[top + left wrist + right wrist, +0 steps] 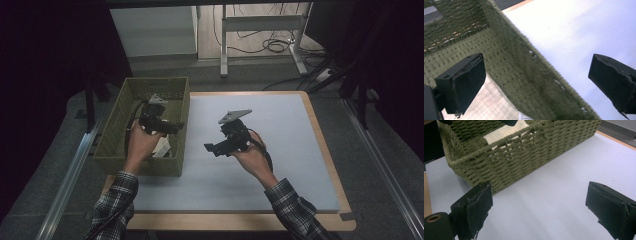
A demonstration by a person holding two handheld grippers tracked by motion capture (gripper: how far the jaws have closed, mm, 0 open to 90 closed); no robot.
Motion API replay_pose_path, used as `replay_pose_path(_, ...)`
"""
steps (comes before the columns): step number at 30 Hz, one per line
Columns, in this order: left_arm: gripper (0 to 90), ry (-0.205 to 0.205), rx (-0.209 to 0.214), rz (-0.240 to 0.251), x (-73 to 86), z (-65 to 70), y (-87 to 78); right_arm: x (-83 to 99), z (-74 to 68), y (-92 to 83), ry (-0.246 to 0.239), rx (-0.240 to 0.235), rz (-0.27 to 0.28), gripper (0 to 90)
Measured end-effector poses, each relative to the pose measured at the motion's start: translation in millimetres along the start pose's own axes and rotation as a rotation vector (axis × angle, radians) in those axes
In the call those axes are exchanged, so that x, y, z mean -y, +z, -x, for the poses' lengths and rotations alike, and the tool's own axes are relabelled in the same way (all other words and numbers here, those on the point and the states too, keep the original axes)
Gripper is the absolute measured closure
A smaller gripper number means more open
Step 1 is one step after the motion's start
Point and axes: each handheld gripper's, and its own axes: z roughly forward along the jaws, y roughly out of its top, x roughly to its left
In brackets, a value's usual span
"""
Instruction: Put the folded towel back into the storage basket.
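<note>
Woven green basket point(114, 131) | holds pale cloth point(506, 133) | left gripper point(534, 82) wide | right gripper point(537, 212) wide

High view: fixed overhead, facing forward and down across the whole tabletop point(280, 165). Left gripper view: close, above the basket point(524, 75) wall, looking along it. Right gripper view: low, near, facing the basket at 11 o'clock. All three share basket and white mat.

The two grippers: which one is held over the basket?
The left gripper. It is over the green woven basket, above a pale cloth inside. The right gripper is over the blue mat, beside the basket.
</note>
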Motion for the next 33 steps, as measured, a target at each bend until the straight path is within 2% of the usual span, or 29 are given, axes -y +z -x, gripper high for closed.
replay_pose_path(13, 1.4, 0.048, 0.042, 0.002, -16.7, 32.1, 9.9, 23.6, 15.8, -24.5, 0.033, 0.014, 0.005, 7.5)
replay_pose_path(22, 1.4, 0.076, 0.079, 0.012, -26.7, 57.9, 25.1, 41.9, 30.7, -44.3, 0.06, 0.04, 0.002, 7.5)
replay_pose_path(33, 1.3, 0.117, 0.122, 0.016, -39.3, 93.7, 44.7, 60.3, 46.4, -75.3, 0.061, 0.087, 0.015, 7.5)
